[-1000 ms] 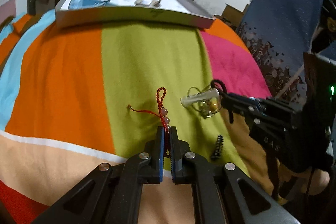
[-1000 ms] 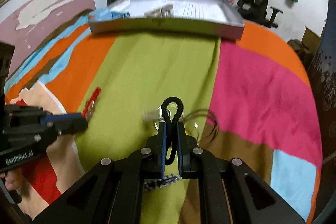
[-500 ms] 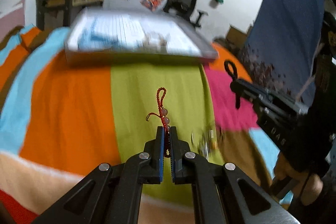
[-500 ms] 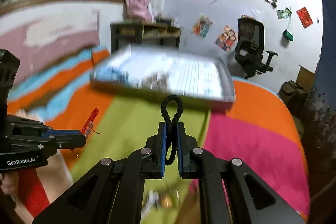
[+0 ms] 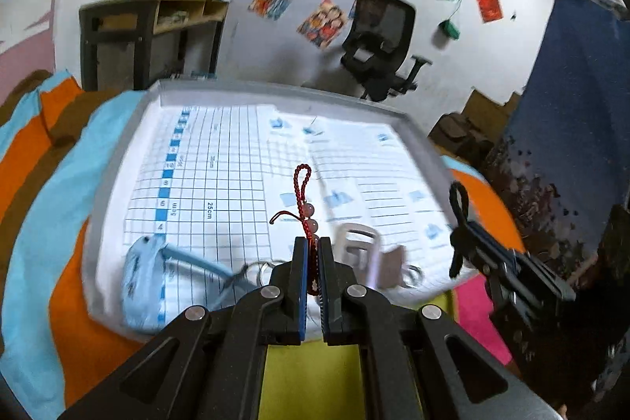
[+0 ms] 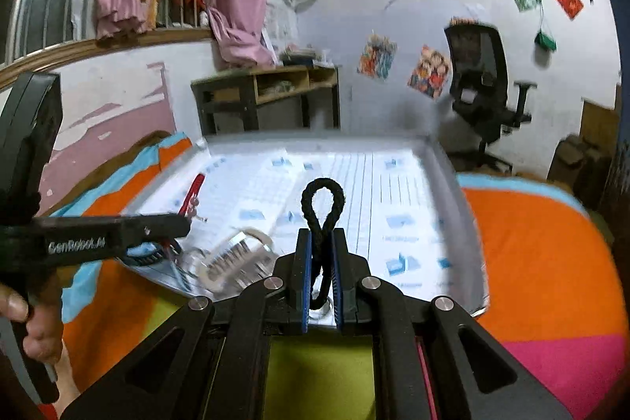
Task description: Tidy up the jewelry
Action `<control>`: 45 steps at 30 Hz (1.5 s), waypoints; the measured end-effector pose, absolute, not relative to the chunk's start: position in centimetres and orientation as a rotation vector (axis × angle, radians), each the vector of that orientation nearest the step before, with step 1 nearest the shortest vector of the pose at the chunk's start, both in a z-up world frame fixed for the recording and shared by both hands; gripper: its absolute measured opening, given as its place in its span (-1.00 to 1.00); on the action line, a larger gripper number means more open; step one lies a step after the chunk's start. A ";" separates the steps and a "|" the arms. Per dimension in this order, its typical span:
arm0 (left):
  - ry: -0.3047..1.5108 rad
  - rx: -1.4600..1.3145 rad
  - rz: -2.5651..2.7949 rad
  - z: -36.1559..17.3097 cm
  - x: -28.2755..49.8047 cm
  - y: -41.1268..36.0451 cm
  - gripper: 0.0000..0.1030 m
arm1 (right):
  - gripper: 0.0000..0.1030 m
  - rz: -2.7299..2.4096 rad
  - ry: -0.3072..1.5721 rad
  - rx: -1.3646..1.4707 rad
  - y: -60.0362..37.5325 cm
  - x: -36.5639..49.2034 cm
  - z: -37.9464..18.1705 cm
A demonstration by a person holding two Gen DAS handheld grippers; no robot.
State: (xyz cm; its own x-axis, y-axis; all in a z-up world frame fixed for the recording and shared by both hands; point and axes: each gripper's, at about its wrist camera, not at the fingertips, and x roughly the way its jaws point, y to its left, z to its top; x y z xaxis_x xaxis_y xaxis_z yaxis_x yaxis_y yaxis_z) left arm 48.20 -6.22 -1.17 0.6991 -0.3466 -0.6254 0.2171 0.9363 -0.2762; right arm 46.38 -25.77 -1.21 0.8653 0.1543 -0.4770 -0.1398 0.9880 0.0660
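Note:
My left gripper (image 5: 313, 247) is shut on a red cord charm with pale beads (image 5: 304, 199), whose loop sticks up over the near edge of the grey tray (image 5: 130, 128). My right gripper (image 6: 319, 243) is shut on a black cord loop (image 6: 322, 199), also held above the tray's near part. The tray (image 6: 453, 160) is lined with white gridded paper. Each gripper shows in the other's view: the right gripper (image 5: 464, 223) at the right, the left gripper (image 6: 185, 223) at the left, held by a hand (image 6: 27, 321).
In the tray lie a light-blue pouch with a strap (image 5: 143, 274), a white clip (image 5: 356, 243), metal rings (image 5: 267, 268) and a clear comb-like clip (image 6: 236, 256). The tray rests on a striped bedspread (image 6: 543, 262). Behind stand a wooden shelf (image 5: 157, 22) and an office chair (image 5: 380, 38).
Both grippers have lifted off the bedspread and moved forward to the tray, each still holding its cord piece. The glass ornament and small black piece on the green stripe are out of view.

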 end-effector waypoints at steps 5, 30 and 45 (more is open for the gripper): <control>0.771 -0.143 -0.301 -2.7 49.9 -7.0 -0.90 | -0.82 0.138 0.532 0.069 -26.3 47.5 -3.3; 0.569 -0.185 -0.172 2.1 42.7 -5.5 0.63 | 0.40 0.095 0.451 0.082 -29.3 42.9 0.6; 0.269 -0.178 -0.078 9.9 28.9 -4.3 0.99 | 0.97 0.054 0.093 0.035 -29.5 27.9 11.6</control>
State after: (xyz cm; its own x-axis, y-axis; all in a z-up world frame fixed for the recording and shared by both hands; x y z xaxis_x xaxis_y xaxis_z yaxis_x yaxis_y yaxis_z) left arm 28.92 -4.29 9.86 0.9613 -0.0999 -0.2568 0.0525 0.9813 -0.1853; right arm 27.91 -29.46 11.61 0.9942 0.0556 -0.0921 -0.0524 0.9979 0.0372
